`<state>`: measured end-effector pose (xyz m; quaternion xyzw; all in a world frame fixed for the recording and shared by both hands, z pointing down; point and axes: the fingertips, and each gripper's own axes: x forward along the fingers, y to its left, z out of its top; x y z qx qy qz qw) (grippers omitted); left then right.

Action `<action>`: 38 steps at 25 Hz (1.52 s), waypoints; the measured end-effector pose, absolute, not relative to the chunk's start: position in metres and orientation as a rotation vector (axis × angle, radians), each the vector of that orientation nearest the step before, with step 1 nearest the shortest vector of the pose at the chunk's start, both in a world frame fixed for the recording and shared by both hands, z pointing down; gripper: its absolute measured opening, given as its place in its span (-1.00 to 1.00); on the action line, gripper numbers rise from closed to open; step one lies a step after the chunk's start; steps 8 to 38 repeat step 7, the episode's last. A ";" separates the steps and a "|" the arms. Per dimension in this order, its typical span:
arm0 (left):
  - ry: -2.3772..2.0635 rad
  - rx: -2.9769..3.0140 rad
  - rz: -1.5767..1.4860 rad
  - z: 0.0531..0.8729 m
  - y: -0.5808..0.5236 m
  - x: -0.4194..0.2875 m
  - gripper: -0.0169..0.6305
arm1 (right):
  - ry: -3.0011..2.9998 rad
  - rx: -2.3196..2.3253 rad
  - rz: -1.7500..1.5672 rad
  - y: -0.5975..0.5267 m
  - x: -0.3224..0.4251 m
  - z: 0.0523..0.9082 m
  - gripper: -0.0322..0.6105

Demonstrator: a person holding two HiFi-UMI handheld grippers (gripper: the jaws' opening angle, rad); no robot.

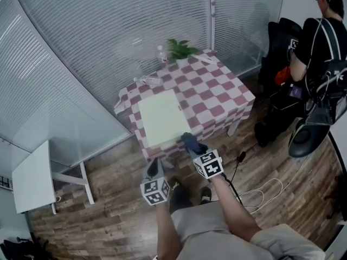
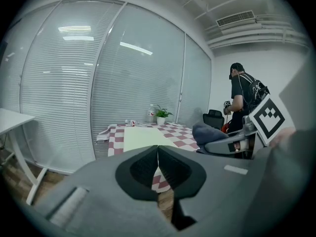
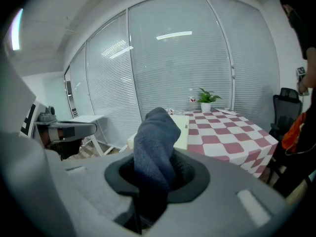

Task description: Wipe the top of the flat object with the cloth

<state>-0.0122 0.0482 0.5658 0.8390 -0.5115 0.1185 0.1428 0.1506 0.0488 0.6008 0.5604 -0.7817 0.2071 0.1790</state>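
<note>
Dark blue cloth point(image 3: 155, 142) stands bunched between the clamped jaws of the right hand-held gripper point(image 3: 157, 181), short of the checked tabletop point(image 1: 219, 93). The left hand-held gripper point(image 2: 158, 168) is closed tight on nothing. The pale green flat object point(image 1: 162, 118) lies along the tabletop's near edge, untouched. Wiping looks not yet begun; next, the cloth must come down flat onto its top.

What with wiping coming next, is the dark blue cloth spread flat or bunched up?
Bunched up: the dark blue towelling cloth rises as a crumpled wad, pinched between the right tool's jaws.
</note>
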 end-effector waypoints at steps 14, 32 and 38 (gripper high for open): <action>-1.482 2.410 0.345 0.568 0.045 -0.017 -0.92 | -2.212 1.568 0.577 0.045 0.144 0.605 -0.57; -1.482 2.410 0.345 0.568 0.045 -0.017 -0.92 | -2.212 1.568 0.577 0.045 0.144 0.605 -0.57; -1.482 2.410 0.345 0.568 0.045 -0.017 -0.92 | -2.212 1.568 0.577 0.045 0.144 0.605 -0.57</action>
